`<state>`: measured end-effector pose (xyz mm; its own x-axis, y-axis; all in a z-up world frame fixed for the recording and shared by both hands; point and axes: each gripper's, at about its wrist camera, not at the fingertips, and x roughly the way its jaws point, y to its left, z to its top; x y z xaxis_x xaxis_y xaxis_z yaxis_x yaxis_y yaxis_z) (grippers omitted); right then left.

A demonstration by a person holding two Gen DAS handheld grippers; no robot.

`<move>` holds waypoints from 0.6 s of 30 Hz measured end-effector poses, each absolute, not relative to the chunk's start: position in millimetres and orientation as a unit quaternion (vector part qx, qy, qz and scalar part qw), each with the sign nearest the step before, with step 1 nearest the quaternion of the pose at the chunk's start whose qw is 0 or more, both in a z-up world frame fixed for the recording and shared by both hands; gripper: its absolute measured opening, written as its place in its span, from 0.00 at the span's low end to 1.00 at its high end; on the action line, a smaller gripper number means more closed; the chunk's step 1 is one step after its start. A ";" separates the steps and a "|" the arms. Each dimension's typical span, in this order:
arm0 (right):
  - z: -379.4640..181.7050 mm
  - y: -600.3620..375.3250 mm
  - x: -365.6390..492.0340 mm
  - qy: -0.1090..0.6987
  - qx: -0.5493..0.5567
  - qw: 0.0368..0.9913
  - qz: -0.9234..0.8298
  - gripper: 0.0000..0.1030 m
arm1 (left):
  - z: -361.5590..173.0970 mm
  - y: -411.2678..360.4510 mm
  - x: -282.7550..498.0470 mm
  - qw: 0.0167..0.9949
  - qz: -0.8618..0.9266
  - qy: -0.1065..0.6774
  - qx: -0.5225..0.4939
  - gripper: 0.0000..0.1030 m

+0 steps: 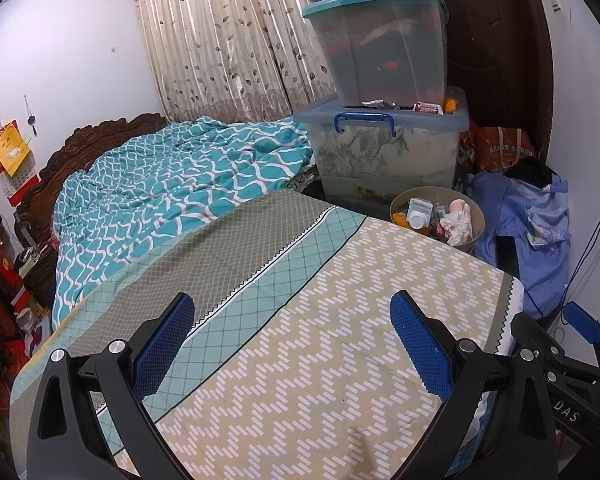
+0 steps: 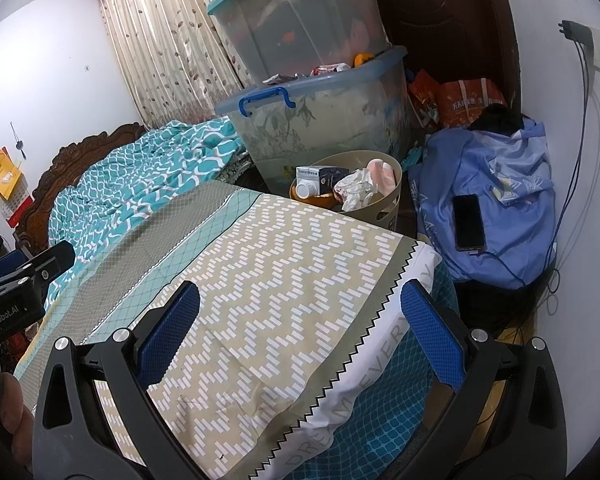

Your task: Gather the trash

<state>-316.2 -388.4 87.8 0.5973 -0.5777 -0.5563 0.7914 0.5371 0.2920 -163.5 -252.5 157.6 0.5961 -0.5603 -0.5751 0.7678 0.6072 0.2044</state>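
Seemingly plastic round bin (image 2: 384, 204) holds crumpled paper (image 2: 354, 190).

Counts by kind: two grippers, one bin, three storage boxes, one phone, one bed.

Two grippers show, the left gripper (image 1: 292, 344) and the right gripper (image 2: 300, 336), each with two blue pads. One beige trash bin (image 2: 392, 204) stands past the foot of one bed (image 2: 260, 264); in it are one white bottle (image 2: 305, 189), one carton (image 2: 320, 174) and one crumpled tissue (image 2: 354, 190), with more items too jumbled to count. Three clear storage boxes (image 1: 384, 152) are stacked. One phone (image 2: 469, 222) lies on one blue garment (image 2: 512, 224). One wall calendar (image 1: 10, 152) hangs.
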 end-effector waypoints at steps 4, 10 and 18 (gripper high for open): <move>87.9 -388.4 -316.1 0.201 0.266 0.853 -0.401 0.97 | 156.5 -251.7 -163.0 0.864 -0.386 0.236 0.223 0.92; 83.4 -387.6 -315.5 0.202 0.266 0.853 -0.400 0.97 | 153.0 -249.6 -163.0 0.859 -0.393 0.236 0.228 0.92; 83.0 -388.2 -315.2 0.204 0.267 0.853 -0.400 0.97 | 154.4 -251.3 -160.7 0.854 -0.399 0.242 0.228 0.92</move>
